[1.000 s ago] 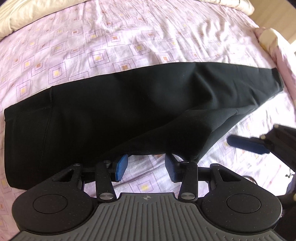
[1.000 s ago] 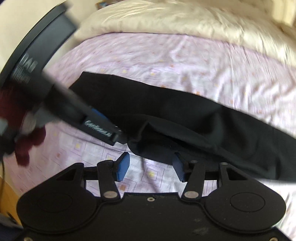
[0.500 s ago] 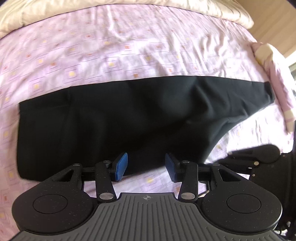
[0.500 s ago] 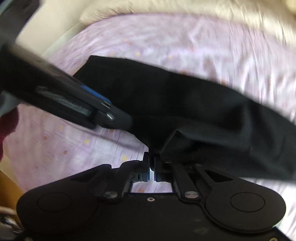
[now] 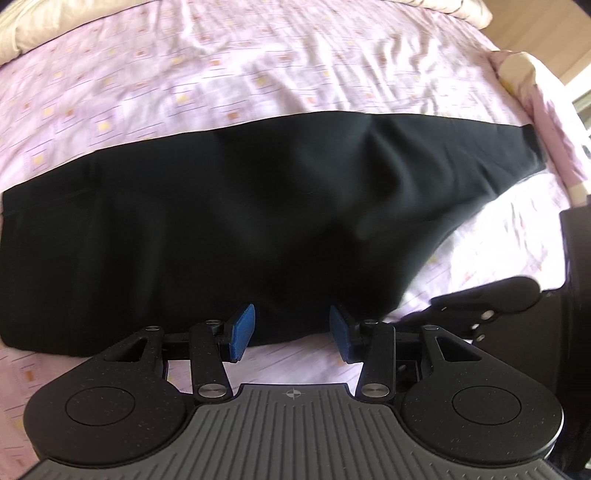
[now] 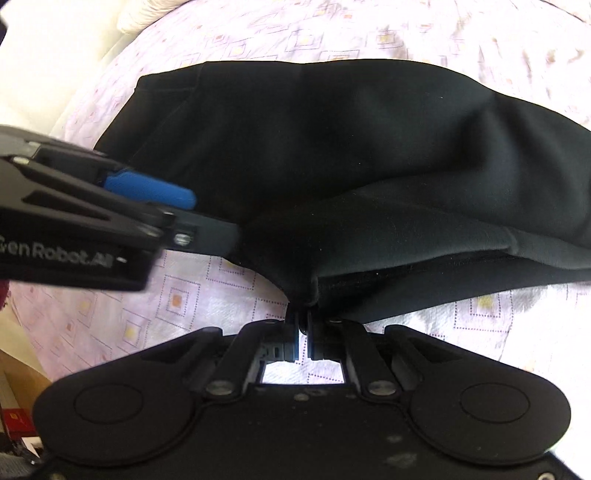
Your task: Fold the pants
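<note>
Bed covered by a pale pink sheet [image 5: 295,66] with a printed pattern of nested squares, yellow and orange centres, lightly wrinkled. Cream quilted duvet [image 5: 22,37] bunched along the far edge, seen again in the right wrist view at top left [image 6: 66,44]. Rolled pink and cream cloth [image 5: 524,70] at the bed's right edge. Tan wall or panel [image 5: 554,26] beyond it. Bright daylight; sheet overexposed in places.

Black pants [image 5: 229,229] lie flat lengthwise across the bed [image 5: 258,66], legs stacked (the near crotch corner is lifted into a peak).
</note>
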